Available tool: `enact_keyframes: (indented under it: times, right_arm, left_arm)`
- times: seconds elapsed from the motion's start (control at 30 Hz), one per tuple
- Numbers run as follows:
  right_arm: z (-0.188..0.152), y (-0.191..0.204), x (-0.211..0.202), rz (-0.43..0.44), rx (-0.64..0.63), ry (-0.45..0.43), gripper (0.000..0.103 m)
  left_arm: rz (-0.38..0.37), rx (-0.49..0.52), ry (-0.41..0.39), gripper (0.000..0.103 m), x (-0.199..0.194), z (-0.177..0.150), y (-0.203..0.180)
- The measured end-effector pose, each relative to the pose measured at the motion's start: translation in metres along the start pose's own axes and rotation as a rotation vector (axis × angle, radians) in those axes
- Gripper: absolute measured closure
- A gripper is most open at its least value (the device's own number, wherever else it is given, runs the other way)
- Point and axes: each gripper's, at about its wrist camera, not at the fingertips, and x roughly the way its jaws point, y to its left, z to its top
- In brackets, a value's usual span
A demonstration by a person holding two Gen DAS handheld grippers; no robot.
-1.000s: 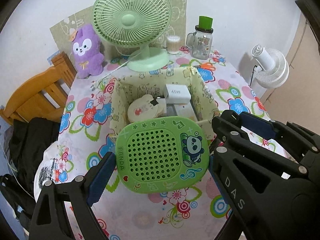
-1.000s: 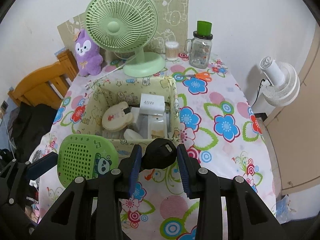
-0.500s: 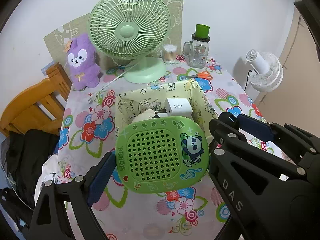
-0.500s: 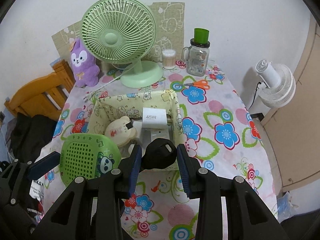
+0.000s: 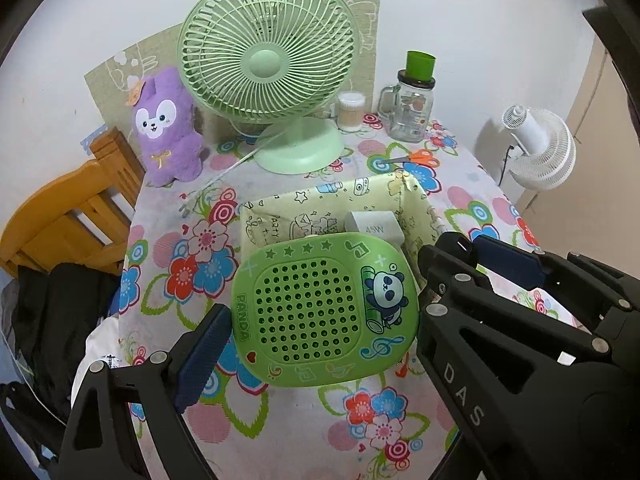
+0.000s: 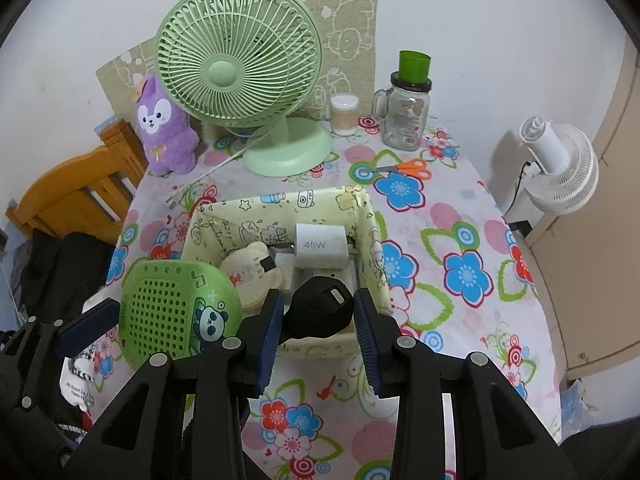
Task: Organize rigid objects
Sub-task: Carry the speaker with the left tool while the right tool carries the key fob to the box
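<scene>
Two tools hover over the yellow basket (image 6: 366,216): left tool (image 5: 320,328) grips the green panda case (image 5: 324,312), right tool (image 6: 318,312) clamps a black object (image 6: 320,308).

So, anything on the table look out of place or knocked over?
Nothing spilled or toppled. Only the scissors lie loose behind the box, and the fan's unplugged cord trails across the cloth.

Right claw (image 6: 319,322) grips black object (image 6: 320,312) above fabric basket (image 6: 370,216).
</scene>
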Motion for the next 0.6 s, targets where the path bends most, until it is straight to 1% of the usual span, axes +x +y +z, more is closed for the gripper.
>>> enact_keyframes:
  times: [0.3,0.6]
  right_arm:
    - [0.022,-0.008,0.026,0.038,-0.039,0.025,0.064]
    - [0.033,-0.010,0.061,0.072,-0.067,0.076,0.064]
  left_arm:
    - [0.031,-0.040,0.023,0.009,0.021,0.017,-0.001]
    - [0.059,-0.068,0.065,0.009,0.047,0.025,0.002]
